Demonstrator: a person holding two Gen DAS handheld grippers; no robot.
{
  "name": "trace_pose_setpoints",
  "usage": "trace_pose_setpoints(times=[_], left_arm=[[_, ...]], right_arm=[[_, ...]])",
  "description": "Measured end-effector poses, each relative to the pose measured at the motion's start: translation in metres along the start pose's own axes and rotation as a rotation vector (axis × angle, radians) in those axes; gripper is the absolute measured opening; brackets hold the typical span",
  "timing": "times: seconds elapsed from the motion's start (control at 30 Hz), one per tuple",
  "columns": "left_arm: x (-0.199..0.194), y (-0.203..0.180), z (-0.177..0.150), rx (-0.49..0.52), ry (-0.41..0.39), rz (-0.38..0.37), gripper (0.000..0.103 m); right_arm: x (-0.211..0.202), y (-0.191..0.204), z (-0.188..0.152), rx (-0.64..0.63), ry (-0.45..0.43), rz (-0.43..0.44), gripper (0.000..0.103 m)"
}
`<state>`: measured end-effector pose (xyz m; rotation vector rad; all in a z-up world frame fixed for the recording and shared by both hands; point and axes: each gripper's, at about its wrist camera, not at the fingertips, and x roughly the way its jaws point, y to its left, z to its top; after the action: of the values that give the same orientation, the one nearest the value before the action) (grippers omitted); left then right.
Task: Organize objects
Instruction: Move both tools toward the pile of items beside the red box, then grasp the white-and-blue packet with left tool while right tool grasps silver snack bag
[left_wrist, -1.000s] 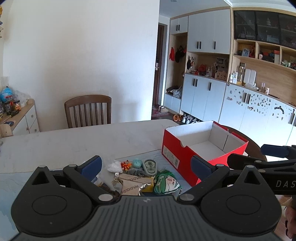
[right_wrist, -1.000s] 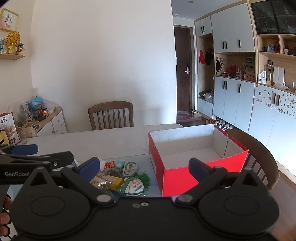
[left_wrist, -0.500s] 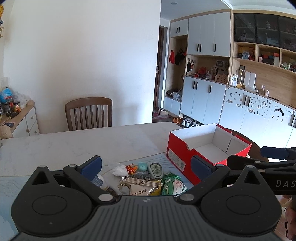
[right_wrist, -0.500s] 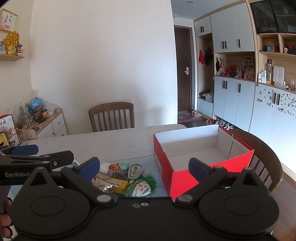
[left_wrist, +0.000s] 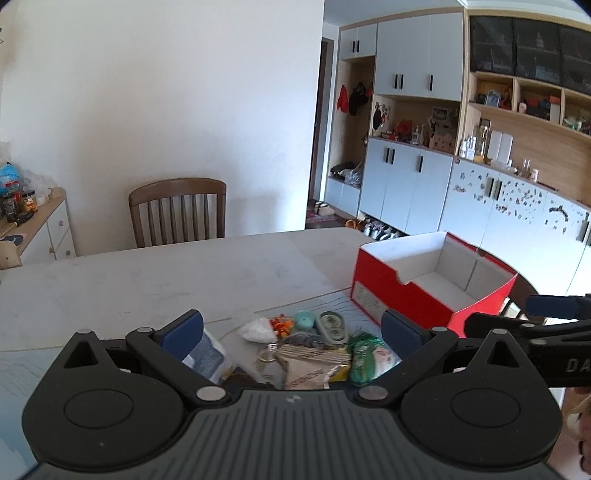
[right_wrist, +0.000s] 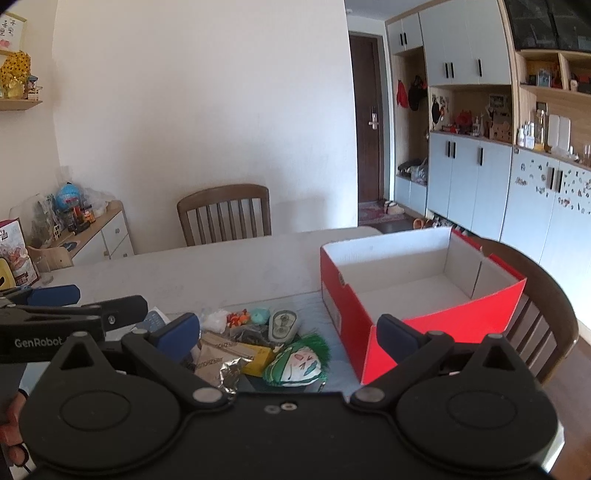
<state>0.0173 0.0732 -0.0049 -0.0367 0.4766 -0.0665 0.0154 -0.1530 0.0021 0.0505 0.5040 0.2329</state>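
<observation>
Since before, both tongs are pulled back a little.

Left view: left tongs (left_wrist: 291, 328) are held apart; the small things (left_wrist: 306, 343) lie straight ahead.

Right view: right tongs (right_wrist: 288, 330) are apart; the red box (right_wrist: 417, 284) is seen ahead-right, empty.

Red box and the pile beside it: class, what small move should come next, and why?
Probably lower the open right gripper toward the green-haired toy at the near edge of the pile. The red box looks empty, both grippers hold nothing, and the left gripper hovers open over the same pile.
</observation>
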Motion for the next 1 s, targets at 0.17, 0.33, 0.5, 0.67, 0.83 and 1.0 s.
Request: trace_pose_setpoints(times=[0.17,0.33,0.5,0.67,0.83,1.0], left_arm=[[0.018,0.016,-0.005,0.011,0.021,0.028,0.103],[0.042,0.036,-0.011,0.031,0.057,0.054,0.103],[0.071,0.057,-0.019,0.014,0.113,0.070,0.103],[0.096,0.070,-0.024,0.023,0.155,0.086,0.103],[0.123,0.083,-0.031,0.032,0.211,0.075,0.103],[0.150,0.100,-0.038,-0.013,0.304,0.041,0.103]], right_arm=[[0.015,0.004,-0.006,0.000,0.068,0.013,0.102],[0.028,0.011,-0.010,-0.024,0.110,0.030,0.102],[0.047,0.024,-0.012,-0.046,0.158,0.064,0.100],[0.077,0.043,-0.018,-0.080,0.227,0.095,0.097],[0.105,0.064,-0.026,-0.114,0.272,0.118,0.094],[0.129,0.073,-0.034,-0.116,0.322,0.095,0.090]])
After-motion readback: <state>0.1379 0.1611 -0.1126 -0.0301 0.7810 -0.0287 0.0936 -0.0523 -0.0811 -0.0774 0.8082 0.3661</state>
